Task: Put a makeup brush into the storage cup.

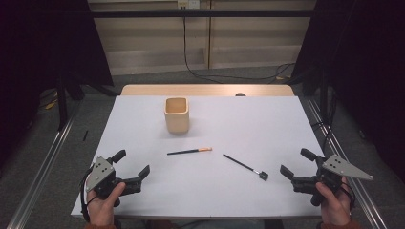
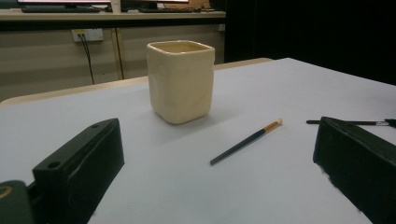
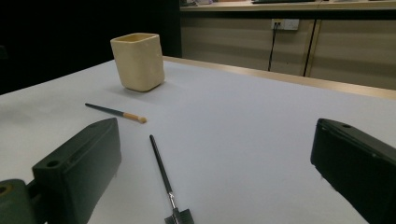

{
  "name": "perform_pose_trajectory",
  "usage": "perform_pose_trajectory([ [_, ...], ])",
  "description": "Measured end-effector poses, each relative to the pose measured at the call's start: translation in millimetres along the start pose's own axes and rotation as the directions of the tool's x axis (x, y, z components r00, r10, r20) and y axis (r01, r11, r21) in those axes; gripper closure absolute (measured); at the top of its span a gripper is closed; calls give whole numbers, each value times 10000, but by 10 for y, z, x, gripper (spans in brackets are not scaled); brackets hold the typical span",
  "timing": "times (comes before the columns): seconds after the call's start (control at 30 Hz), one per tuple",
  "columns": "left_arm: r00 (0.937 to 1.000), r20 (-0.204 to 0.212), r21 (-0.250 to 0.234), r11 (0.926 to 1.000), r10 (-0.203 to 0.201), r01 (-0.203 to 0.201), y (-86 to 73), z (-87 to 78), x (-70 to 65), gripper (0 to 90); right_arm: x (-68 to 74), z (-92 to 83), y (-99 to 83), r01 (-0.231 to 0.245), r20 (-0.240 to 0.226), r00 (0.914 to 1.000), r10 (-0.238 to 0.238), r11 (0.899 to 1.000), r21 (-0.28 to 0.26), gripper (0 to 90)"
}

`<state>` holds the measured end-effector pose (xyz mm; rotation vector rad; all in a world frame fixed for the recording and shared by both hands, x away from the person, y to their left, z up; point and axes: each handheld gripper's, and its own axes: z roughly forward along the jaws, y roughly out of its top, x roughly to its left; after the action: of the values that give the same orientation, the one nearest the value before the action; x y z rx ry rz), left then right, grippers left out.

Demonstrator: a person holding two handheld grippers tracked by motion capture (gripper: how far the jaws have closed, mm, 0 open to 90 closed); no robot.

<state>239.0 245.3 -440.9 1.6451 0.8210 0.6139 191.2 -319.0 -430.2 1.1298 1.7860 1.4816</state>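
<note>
Both grippers sit at your near corners of the table [image 1: 267, 119], jaws wide apart, nothing between them. Left gripper [image 1: 133, 168] angles inward toward the middle, right gripper [image 1: 292, 167] mirrors it. Looks like a ready pose: each one faces the work zone with a free line to the item on its side.

Two brushes lie flat mid-table, well apart from the grippers and from each other. The orange-tipped brush [image 1: 189, 151] lies on your left of centre, just in front of the cup [image 1: 176, 114], tip pointing right. The flat-head brush [image 1: 245, 167] lies to its right, on a diagonal, its head toward the right gripper. Each is closer to a different hand, so my read is one brush per gripper, then into the cup.

Materials:
- Cup: cream, glossy, probably ceramic, squarish with rounded corners, upright, open top. In the left gripper view [image 2: 181, 86] its walls look slightly uneven.
- Orange-tipped brush: thin dark round handle, orange band, pale soft tip.
- Flat-head brush: thin black handle, shiny metal collar, short dark bristle head, seen in the right gripper view [image 3: 164, 175].
- Table: matte white sheet over a wood top, smooth.

Thin handles lying flat on a smooth sheet: expect them to roll or skid when you pinch them.
</note>
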Motion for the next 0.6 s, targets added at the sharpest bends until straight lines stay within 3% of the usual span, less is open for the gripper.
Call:
perform_pose_trajectory([
  [0.23, 9997, 195, 26, 9999, 139, -139, 0, 6, -16, 17, -8, -13, 1, -4, -34, 10000, 4, 10000, -46, 8],
  [0.37, 9982, 153, 10, 9983, 576, -577, 18, 5, -57, 17, -6, -13, 7, -61, -214, 9998, 57, 9998, -180, 4],
  [0.6, 9982, 440, -25, 9992, 407, -406, 31, -30, -77, 17, 20, -2, 21, 1, -493, 9988, -11, 9998, -211, 1],
])
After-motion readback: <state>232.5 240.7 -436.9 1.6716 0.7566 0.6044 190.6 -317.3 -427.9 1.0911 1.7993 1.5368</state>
